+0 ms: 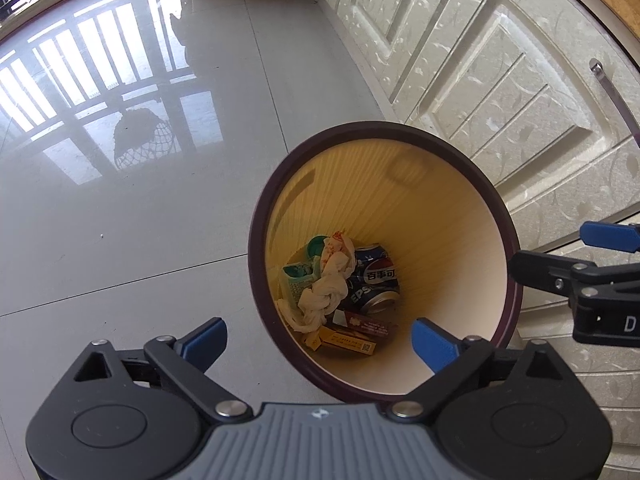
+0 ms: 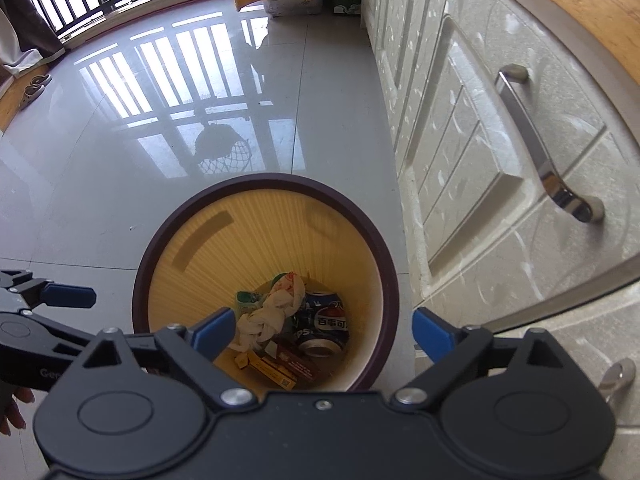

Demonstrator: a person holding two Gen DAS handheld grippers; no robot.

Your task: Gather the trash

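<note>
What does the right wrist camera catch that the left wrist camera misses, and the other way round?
Only the right wrist view shows the whole curved metal cabinet handle, a pair of slippers by the balcony railing, and fingers at the lower left edge. Only the left wrist view shows the right hand-held gripper reaching in from the side. Both share the bin holding a crushed Pepsi can, crumpled tissue and small cartons, plus the glossy tiled floor and cream cabinet doors.

Glossy grey tiled floor (image 2: 120, 152) mirrors window railings beside cream cabinet doors (image 2: 480, 128).
</note>
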